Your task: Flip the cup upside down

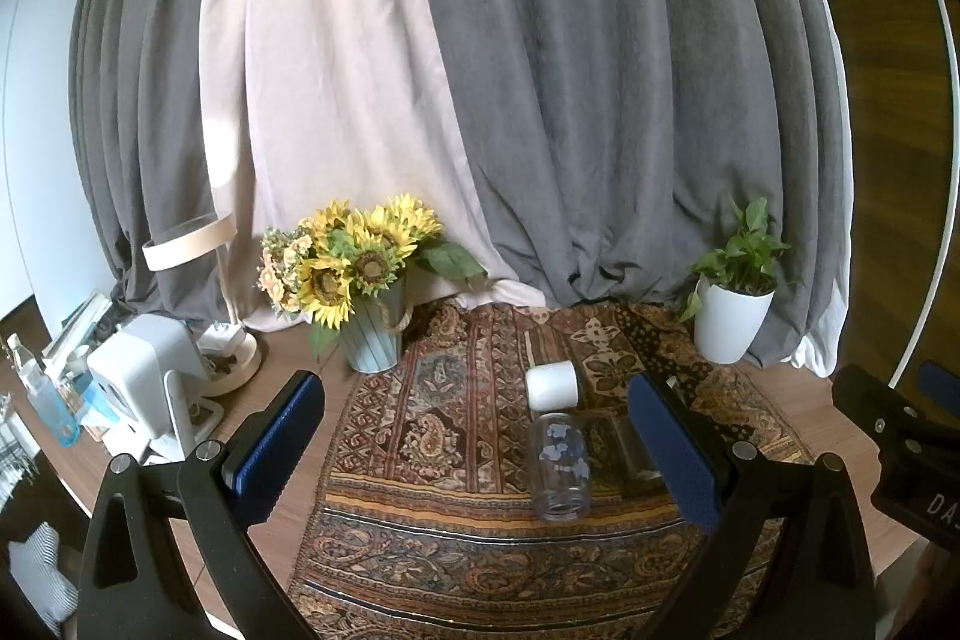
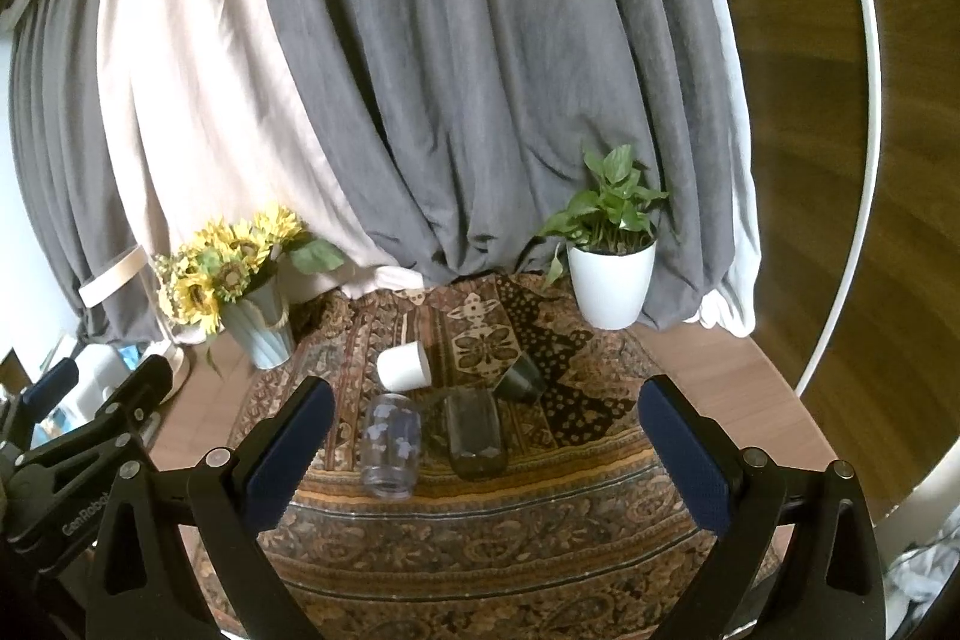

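Clear flower-printed cup [image 2: 391, 445] lies on its side.

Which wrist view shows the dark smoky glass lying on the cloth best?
The right wrist view: the dark smoky glass lies fully in sight between the open fingers, beside the clear printed glass. In the left wrist view it is partly hidden behind a blue finger pad.
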`<state>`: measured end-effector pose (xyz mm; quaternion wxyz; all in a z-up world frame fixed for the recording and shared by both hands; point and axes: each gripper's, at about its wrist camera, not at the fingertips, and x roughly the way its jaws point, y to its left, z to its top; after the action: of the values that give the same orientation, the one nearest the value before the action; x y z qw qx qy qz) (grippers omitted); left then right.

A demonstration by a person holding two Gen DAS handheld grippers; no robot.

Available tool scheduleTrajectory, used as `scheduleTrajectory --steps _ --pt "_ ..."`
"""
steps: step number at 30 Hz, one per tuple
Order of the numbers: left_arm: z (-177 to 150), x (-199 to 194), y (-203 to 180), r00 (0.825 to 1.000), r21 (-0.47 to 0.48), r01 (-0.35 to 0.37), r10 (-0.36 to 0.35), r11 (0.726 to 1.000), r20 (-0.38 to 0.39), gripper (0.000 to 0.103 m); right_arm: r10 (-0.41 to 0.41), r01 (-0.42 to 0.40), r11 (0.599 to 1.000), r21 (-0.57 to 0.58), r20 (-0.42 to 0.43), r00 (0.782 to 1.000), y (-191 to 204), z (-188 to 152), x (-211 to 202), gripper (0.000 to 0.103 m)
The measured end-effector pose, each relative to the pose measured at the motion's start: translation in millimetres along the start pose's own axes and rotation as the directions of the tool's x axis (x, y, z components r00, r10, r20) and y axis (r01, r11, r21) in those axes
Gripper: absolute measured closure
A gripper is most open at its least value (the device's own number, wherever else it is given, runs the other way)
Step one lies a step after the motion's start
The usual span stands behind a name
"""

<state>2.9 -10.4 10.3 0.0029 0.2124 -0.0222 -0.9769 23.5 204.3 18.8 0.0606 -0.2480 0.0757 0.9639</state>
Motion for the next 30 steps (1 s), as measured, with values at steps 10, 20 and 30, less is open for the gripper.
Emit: scheduleTrajectory --steps 10,20,30 --pt "-0.6 -0.9 0.8 1.0 0.002 0.001 -0.001 1.0 -0.001 0.0 0.002 -0.002 1.0 -0.002 0.001 1.0 -0.5 0.3 0.0 0.001" --pt "0.5 -0.2 2.8 1.0 0.003 0.004 -0.004 1.0 -0.007 0.0 -0.003 0.003 1.0 -0.003 0.0 1.0 0.2 -0.4 0.6 0.001" --pt "0.8 5.5 2.1 1.0 0.011 0.004 -0.004 1.0 -0.019 0.0 -0.01 0.01 1.0 -0.002 -0.005 1.0 1.3 -0.5 4.0 0.001"
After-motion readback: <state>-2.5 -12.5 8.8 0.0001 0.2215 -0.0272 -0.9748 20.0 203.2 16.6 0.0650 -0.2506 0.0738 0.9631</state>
